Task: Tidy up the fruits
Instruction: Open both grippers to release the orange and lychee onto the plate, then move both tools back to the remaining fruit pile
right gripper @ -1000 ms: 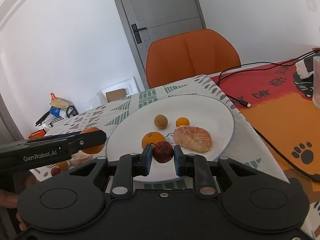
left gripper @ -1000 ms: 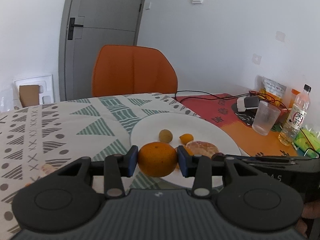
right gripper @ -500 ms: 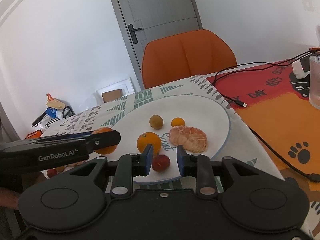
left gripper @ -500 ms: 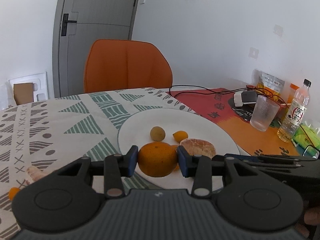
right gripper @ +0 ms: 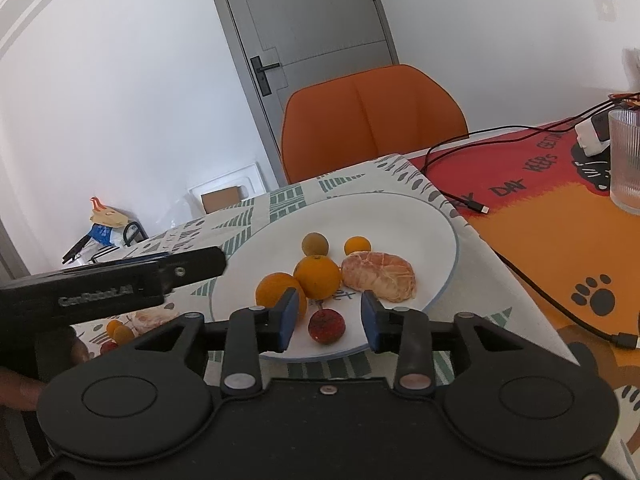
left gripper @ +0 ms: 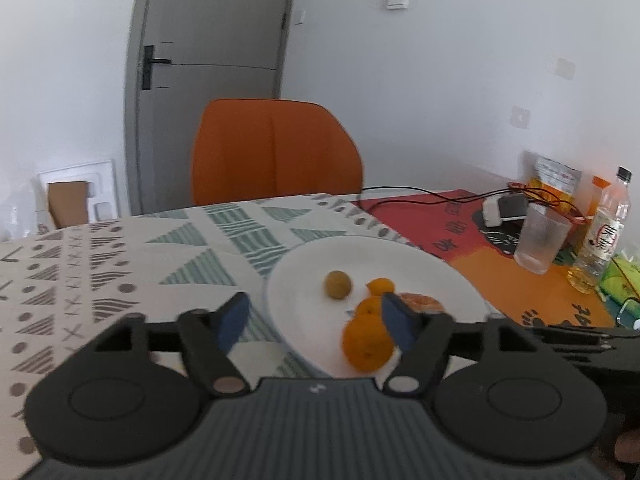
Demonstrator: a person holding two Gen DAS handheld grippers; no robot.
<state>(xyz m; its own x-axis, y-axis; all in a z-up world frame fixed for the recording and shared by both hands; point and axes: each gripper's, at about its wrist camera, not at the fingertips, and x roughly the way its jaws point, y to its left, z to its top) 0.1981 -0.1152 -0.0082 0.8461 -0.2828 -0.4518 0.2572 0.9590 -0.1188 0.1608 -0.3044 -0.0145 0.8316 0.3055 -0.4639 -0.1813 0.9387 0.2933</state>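
White walls, a grey door (right gripper: pixel 320 20) and an orange chair (left gripper: pixel 276 148) stand behind the table (left gripper: pixel 80 264), which wears a patterned cloth on one side and a red-and-orange mat on the other. On the cloth sits the white plate (right gripper: pixel 408 216), and that is where the fruit is gathering. The left tool (left gripper: pixel 314 318) has its jaws swinging apart right now, and the mandarin (left gripper: pixel 366 342) sits free on the near edge of the plate, close by the right-hand pad, though blur makes it hard to say whether the two still touch. That same pad hides much of the peeled segment cluster (right gripper: pixel 378 276), which in the right view lies with its long axis across the plate, running left to right. The right tool (right gripper: pixel 328 322) is opening too, with the small dark red fruit (right gripper: pixel 326 326) resting on the plate between its pads and clear of both. A second orange (right gripper: pixel 317 277), a brownish round fruit (right gripper: pixel 315 243) and a tiny orange one (right gripper: pixel 357 246) sit further in. Off the plate to the left, a few small fruits (right gripper: pixel 120 332) are half hidden behind the left tool's body. A ribbed glass (left gripper: pixel 540 238) and a bottle (left gripper: pixel 604 232) stand on the mat; the glass is cut off at the right view's edge.
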